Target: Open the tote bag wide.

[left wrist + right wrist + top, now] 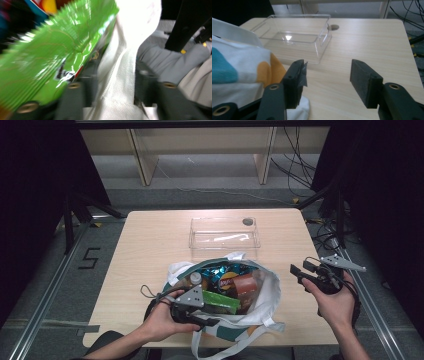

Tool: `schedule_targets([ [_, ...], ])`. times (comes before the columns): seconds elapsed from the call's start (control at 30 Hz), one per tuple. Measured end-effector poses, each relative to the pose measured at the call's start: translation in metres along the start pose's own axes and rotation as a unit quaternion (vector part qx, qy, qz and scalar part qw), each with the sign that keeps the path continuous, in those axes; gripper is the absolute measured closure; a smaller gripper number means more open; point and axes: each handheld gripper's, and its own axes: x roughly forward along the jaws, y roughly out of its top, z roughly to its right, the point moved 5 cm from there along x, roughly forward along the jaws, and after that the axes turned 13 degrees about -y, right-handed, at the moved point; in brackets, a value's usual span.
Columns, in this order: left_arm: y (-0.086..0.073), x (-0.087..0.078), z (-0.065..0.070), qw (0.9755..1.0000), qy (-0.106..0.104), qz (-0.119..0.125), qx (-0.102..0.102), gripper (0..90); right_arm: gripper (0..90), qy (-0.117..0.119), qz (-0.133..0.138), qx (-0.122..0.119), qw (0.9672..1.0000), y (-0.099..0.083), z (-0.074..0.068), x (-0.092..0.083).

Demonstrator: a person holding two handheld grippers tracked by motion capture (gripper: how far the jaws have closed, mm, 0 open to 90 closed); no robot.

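Note:
A white tote bag (270, 300) with teal and orange patches lies open on the table's near side, full of snacks. A green packet (220, 301) lies at its near rim, beside a blue chip bag (225, 279), a brown packet (245, 285) and a white-capped bottle (196, 279). My left gripper (207, 321) sits at the bag's near rim. In the left gripper view its jaws stand apart (112, 92) with the white bag fabric (125, 50) between them and the green packet (57, 45) just to the left. My right gripper (298, 270) hovers right of the bag, open (327, 77) and holding nothing.
A clear plastic container (223, 234) stands beyond the bag at mid-table, also ahead in the right gripper view (294, 37). The wooden table (150, 250) has a round hole (247, 221) near the far edge. Shelving and cables lie beyond it.

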Motion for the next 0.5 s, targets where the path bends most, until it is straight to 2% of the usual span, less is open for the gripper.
schedule_targets([
  [0.03, 0.000, -0.012, 0.006, 0.9997, 0.005, 0.024, 0.003, 48.3, 52.0, 0.002, 0.003, 0.009, 0.9999, 0.003, -0.002, -0.004],
  [0.07, 0.000, -0.012, 0.006, 0.9997, 0.005, 0.024, 0.003, 45.2, 54.8, 0.006, 0.003, 0.013, 0.9999, 0.006, -0.005, -0.007],
  [0.1, -0.001, -0.025, 0.010, 0.9984, 0.018, 0.053, -0.003, 41.7, 56.7, 0.007, 0.008, 0.009, 0.9999, 0.009, -0.006, -0.010],
  [0.13, -0.001, -0.025, 0.010, 0.9984, 0.018, 0.053, -0.003, 39.6, 58.2, 0.007, 0.009, 0.003, 0.9999, 0.011, -0.007, -0.013],
  [0.17, 0.000, -0.041, 0.012, 0.9958, 0.038, 0.083, -0.003, 39.4, 59.8, 0.013, 0.018, -0.005, 0.9997, 0.014, -0.008, -0.014],
  [0.2, 0.001, -0.050, 0.011, 0.9940, 0.046, 0.099, 0.004, 39.1, 61.1, 0.011, 0.012, 0.005, 0.9999, 0.016, -0.012, -0.019],
  [0.23, 0.002, -0.060, 0.010, 0.9916, 0.062, 0.114, 0.000, 38.2, 62.0, 0.009, 0.033, -0.012, 0.9993, 0.019, -0.012, -0.019],
  [0.27, 0.003, -0.069, 0.009, 0.9882, 0.076, 0.133, -0.001, 37.5, 61.4, 0.007, 0.034, -0.016, 0.9993, 0.021, -0.014, -0.022],
  [0.3, 0.003, -0.069, 0.009, 0.9882, 0.076, 0.133, -0.001, 37.4, 61.4, 0.007, 0.034, -0.016, 0.9993, 0.021, -0.014, -0.022],
  [0.33, 0.003, -0.080, 0.006, 0.9831, 0.096, 0.156, -0.003, 37.4, 59.5, 0.001, 0.040, -0.022, 0.9990, 0.026, -0.019, -0.026],
  [0.37, 0.001, -0.093, 0.001, 0.9755, 0.120, 0.185, -0.003, 37.9, 58.8, 0.009, 0.045, -0.028, 0.9986, 0.028, -0.020, -0.026],
  [0.4, 0.001, -0.093, 0.001, 0.9755, 0.120, 0.185, -0.003, 38.5, 57.5, 0.005, 0.043, -0.022, 0.9988, 0.028, -0.024, -0.028],
  [0.43, -0.001, -0.104, -0.004, 0.9664, 0.143, 0.214, -0.005, 39.3, 56.8, 0.012, 0.053, -0.027, 0.9982, 0.030, -0.026, -0.028],
  [0.47, -0.001, -0.104, -0.004, 0.9664, 0.143, 0.214, -0.005, 39.3, 56.8, 0.012, 0.053, -0.027, 0.9982, 0.030, -0.026, -0.028],
  [0.5, -0.001, -0.112, -0.006, 0.9604, 0.155, 0.232, -0.007, 39.7, 56.7, 0.016, 0.039, -0.022, 0.9988, 0.030, -0.033, -0.032],
])
